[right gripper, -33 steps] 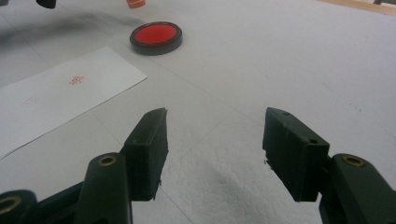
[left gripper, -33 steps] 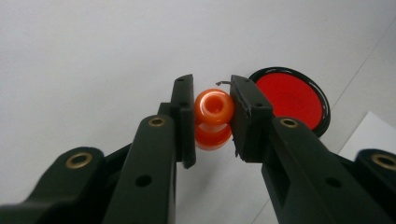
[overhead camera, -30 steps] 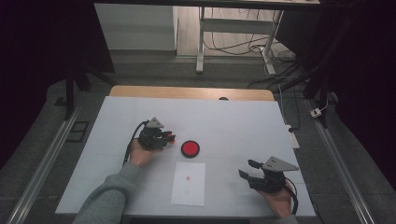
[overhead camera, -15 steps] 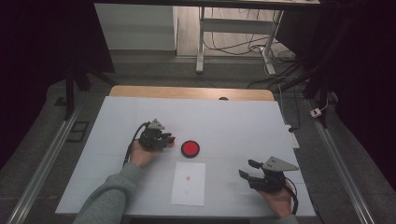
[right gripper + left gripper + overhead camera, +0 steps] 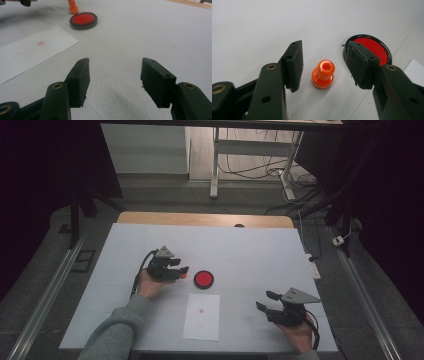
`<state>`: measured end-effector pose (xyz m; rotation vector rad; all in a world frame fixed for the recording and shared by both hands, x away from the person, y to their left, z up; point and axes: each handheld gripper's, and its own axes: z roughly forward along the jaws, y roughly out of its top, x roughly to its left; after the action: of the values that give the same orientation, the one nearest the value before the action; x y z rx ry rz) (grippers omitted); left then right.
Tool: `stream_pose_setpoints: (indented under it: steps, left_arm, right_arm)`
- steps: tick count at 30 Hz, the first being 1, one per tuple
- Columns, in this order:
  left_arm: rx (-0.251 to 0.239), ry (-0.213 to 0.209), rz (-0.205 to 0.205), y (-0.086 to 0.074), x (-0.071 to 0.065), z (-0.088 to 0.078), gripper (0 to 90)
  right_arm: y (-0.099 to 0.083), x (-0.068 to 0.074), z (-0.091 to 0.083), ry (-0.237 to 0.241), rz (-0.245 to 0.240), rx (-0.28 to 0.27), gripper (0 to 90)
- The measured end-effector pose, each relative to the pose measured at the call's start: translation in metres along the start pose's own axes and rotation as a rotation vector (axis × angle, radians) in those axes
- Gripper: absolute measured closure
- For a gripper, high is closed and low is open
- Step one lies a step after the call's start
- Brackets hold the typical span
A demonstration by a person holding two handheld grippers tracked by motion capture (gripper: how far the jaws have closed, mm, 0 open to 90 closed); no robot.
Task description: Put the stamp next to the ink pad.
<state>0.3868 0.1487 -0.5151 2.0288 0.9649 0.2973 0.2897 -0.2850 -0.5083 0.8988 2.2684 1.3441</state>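
The left gripper [image 5: 184, 270] sits left of the table's [image 5: 250, 250] middle, well in from the left edge and about halfway between the near and far edges, its jaws pointing toward the right edge. Those jaws have just been opening, and they now stand released on either side of the stamp [image 5: 323, 74], which is upright on the table between them with a clear gap to each pad [image 5: 295, 65]. The stamp is orange, with a round base and a knob on top, and in the right gripper view it shows just beyond the ink pad [image 5: 83, 20]. The ink pad, a red disc in a black rim, lies just beside the stamp toward the right edge, close to the table's centre, and the left gripper's far jaw overlaps its rim in the left gripper view. A sheet of paper [image 5: 202, 316] lies nearer the near edge, below the ink pad, bearing a small red mark [image 5: 41, 43]. The right gripper [image 5: 265, 301] rests near the near right corner, well apart from the stamp, its jaws parted with nothing between them.
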Motion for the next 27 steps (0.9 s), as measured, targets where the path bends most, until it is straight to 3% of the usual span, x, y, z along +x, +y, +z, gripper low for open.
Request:
stream_pose_setpoints:
  steps: [6, 12, 17, 27]
  left_arm:
    - [-0.017, -0.019, -0.002, 0.001, -0.003, -0.013, 43.1]
    - [-0.03, -0.035, 0.026, -0.004, -0.014, -0.033, 41.5]
    - [-0.021, -0.042, 0.035, -0.014, -0.022, -0.05, 41.1]
    - [-0.012, -0.04, 0.01, -0.043, -0.029, -0.08, 39.8]
  right_arm:
    - [0.0, -0.001, 0.0, 0.001, 0.001, 0.002, 39.6]
    - [0.0, -0.003, 0.001, 0.011, 0.001, 0.002, 39.6]
    - [0.001, -0.006, 0.004, 0.014, 0.0, 0.008, 39.4]
    - [0.002, -0.008, 0.01, 0.016, -0.03, 0.022, 39.2]
